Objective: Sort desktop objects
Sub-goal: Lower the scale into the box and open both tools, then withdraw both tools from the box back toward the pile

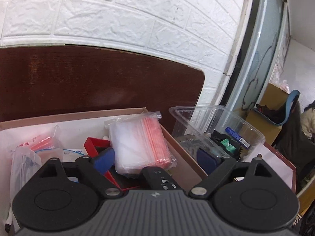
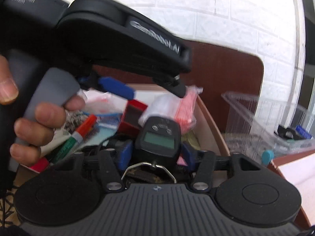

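right claw: we've got it clenched on black handheld meter w/ grey LCD, low over the box, prob. lifting it to sort.
left claw: released, empty, waiting above.
cardboard box: holds red-striped zip bags.
clear plastic tub: likely destination.
writing: "GenRobot.AI" on left unit.

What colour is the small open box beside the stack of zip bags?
Red box with a dark inside; clearest in the left wrist view.

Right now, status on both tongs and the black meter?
Right tongs shut on black meter. Left tongs open above cardboard box. Left unit crowds overhead.
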{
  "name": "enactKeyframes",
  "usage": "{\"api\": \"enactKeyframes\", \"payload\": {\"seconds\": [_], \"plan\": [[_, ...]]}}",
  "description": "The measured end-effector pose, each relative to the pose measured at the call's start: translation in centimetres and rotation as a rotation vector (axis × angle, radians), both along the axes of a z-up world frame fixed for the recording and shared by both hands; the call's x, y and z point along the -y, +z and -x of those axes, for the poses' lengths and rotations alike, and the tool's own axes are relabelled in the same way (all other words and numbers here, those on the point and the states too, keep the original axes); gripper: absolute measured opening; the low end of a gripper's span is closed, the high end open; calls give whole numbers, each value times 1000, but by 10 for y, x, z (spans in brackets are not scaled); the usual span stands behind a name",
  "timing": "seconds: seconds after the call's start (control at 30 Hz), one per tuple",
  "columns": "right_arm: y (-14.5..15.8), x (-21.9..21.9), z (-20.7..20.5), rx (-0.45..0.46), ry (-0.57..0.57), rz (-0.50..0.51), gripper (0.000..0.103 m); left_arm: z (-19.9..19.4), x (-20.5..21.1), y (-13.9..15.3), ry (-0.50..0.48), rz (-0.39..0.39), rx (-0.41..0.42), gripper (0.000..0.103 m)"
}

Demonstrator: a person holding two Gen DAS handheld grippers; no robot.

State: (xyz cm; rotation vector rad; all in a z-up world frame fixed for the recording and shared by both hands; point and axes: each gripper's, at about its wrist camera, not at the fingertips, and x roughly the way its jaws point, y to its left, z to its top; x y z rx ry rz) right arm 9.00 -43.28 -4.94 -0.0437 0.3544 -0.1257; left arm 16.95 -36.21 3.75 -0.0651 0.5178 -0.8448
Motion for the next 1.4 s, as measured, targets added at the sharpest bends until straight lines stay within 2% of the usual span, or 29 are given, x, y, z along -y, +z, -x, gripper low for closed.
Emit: {"api": "enactKeyframes", "payload": {"seconds": [0.07, 0.17, 0.3, 0.47, 0.6, 0.77, 1.1, 1.4], "plan": [[3, 12, 0, 7, -20, 15, 86, 2, -4, 1, -4, -5, -1, 95], [6, 8, 3, 6, -53, 26, 86, 3, -12, 0, -1, 1, -29, 95], [10, 16, 22, 22, -70, -20, 86, 8, -23, 0, 8, 22, -34, 95], [21, 1, 41, 0, -70, -2, 86, 19, -29, 1, 4, 19, -53, 95], [25, -7, 55, -9, -72, -32, 86, 35, -45, 1, 4, 20, -69, 97], [27, -25, 73, -32, -62, -34, 88, 65, -74, 1, 27, -11, -29, 97], [30, -73, 104, -71, -1, -49, 90, 116, -139, -7, 207, -64, -67, 97], [31, -114, 117, -102, 82, -56, 90, 148, -178, -17, 284, -149, -21, 97]]}}
